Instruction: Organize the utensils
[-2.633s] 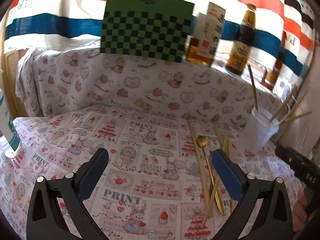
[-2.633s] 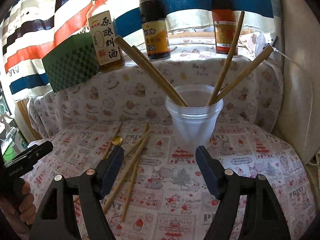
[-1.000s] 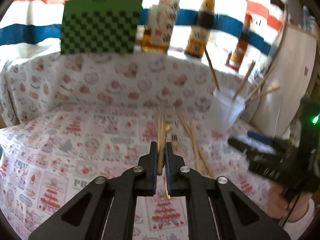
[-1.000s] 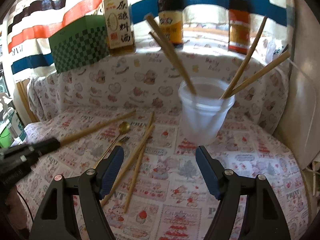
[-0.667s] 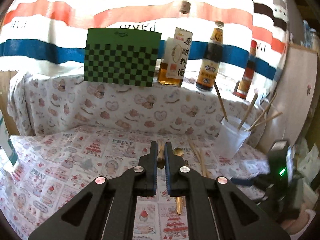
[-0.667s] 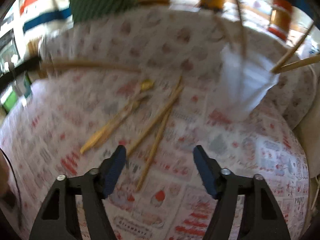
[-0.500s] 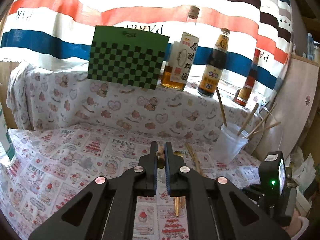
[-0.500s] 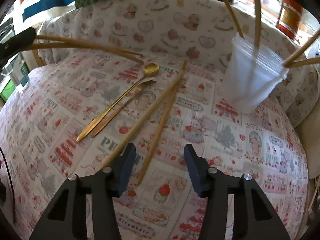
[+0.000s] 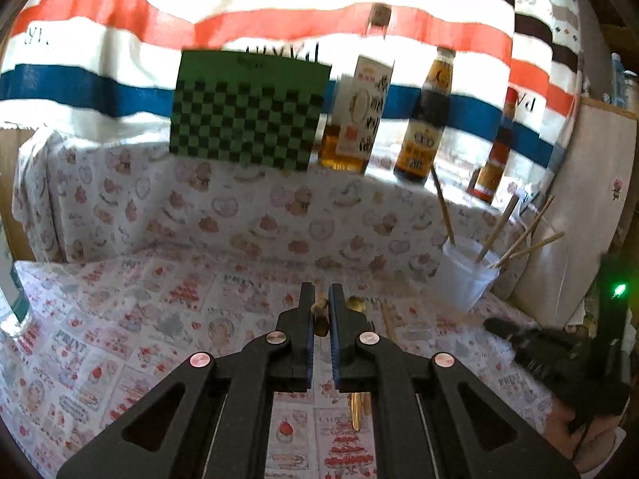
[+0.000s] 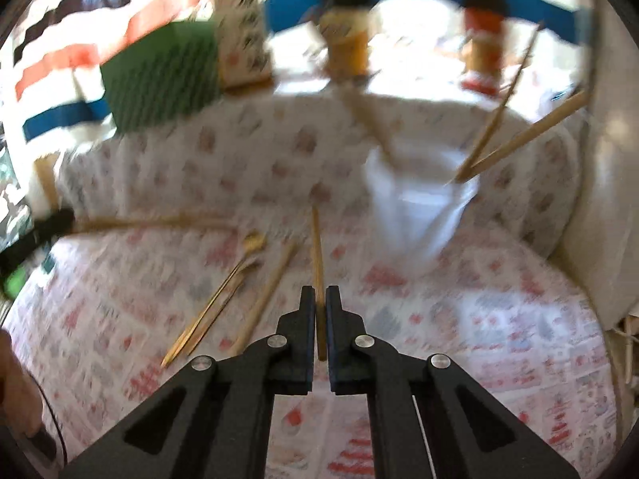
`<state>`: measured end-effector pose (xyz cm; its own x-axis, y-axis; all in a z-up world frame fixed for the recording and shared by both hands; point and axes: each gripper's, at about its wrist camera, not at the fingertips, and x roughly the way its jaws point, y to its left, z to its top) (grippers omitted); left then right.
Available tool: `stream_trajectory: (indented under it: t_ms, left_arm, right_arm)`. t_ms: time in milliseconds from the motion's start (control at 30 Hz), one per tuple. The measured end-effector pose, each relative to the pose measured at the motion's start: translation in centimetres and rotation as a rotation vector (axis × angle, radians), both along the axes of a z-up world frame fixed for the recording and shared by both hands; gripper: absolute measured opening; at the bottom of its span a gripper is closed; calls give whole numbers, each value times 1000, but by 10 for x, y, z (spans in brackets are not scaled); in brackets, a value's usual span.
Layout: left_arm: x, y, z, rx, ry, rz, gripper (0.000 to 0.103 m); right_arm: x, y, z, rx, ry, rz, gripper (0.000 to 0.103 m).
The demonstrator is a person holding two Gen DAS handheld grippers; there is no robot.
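Note:
My left gripper [image 9: 319, 295] is shut on a wooden chopstick [image 9: 320, 317], seen end-on between its pads. From the right wrist view that chopstick [image 10: 159, 221] sticks out level above the cloth. My right gripper [image 10: 316, 295] is closing its jaws on a second chopstick [image 10: 317, 255], and the pads press on it. Its far end points toward the translucent cup [image 10: 415, 207], which holds several chopsticks. On the cloth to the left lie one loose chopstick [image 10: 271, 291], a gold spoon [image 10: 255, 241] and a gold fork [image 10: 211, 315]. The cup [image 9: 467, 279] stands at the right in the left wrist view.
A green checkered board [image 9: 247, 107] and three sauce bottles [image 9: 423, 119] stand on the raised ledge behind. A pale wall panel [image 9: 583, 215] closes the right side, just past the cup. A bottle [image 9: 10, 291] stands at the left edge. The right gripper's body [image 9: 551, 355] shows low right.
My right gripper dropped over the loose chopsticks and closed from wide open onto one. My left gripper, open at first, closed on a chopstick and now holds it off the cloth.

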<state>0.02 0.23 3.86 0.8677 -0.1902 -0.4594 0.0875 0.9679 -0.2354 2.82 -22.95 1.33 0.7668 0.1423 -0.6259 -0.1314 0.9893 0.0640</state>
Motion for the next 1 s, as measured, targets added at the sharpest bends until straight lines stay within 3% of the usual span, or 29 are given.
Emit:
stream_trajectory:
  t_ms: [167,367,500,633,833,1000]
  left_arm:
    - [6,-4,-9,-5,48,-24,6]
    - [-10,2,4,-16,-61,30,6]
    - [-10,7,8,-39,-70,20,6]
    - [2,8,0,-35,8,26,6]
    - [27,-5,-25,133,213,74,10]
    - [40,0,-45,116,350,34,15]
  right_arm:
    - [-6,-22,18,95,-94,-52,6]
    - [-41,-34,43,182,-317,-38,6]
    - [-48,-32,48,181,-354,-29,6]
    - [-44,-27,45,168,-337,-22,6]
    - [-44,-24,44,162,-326,-12,6]
    - [-43,-23,43,155,-315,-8,6]
